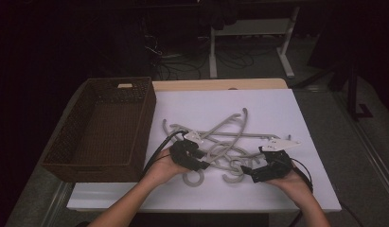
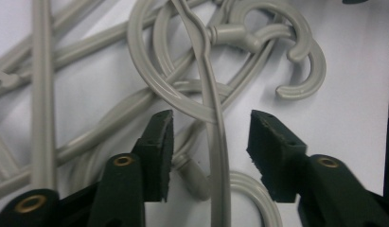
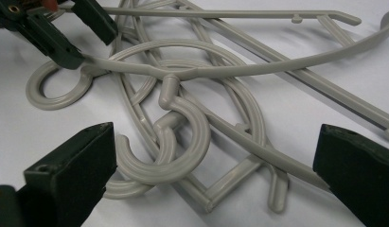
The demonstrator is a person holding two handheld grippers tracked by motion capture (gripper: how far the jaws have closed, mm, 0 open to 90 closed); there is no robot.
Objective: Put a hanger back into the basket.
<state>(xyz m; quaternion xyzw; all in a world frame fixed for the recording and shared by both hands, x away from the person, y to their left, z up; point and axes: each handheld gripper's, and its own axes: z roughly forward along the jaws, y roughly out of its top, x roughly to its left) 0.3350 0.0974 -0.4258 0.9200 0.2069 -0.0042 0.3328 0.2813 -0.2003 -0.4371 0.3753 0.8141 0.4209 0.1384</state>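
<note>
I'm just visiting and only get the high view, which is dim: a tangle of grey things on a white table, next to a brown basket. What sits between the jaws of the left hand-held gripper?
Observer: The left gripper view shows the left hand-held gripper with its jaws apart, and one thin grey plastic hanger arm running up through the gap.
Visitor: And the right hand-held gripper, is it holding anything?
Observer: No. In the right gripper view, the right hand-held gripper is wide open, and two curved grey plastic hanger hooks lie overlapping between its jaws on the table.
</note>
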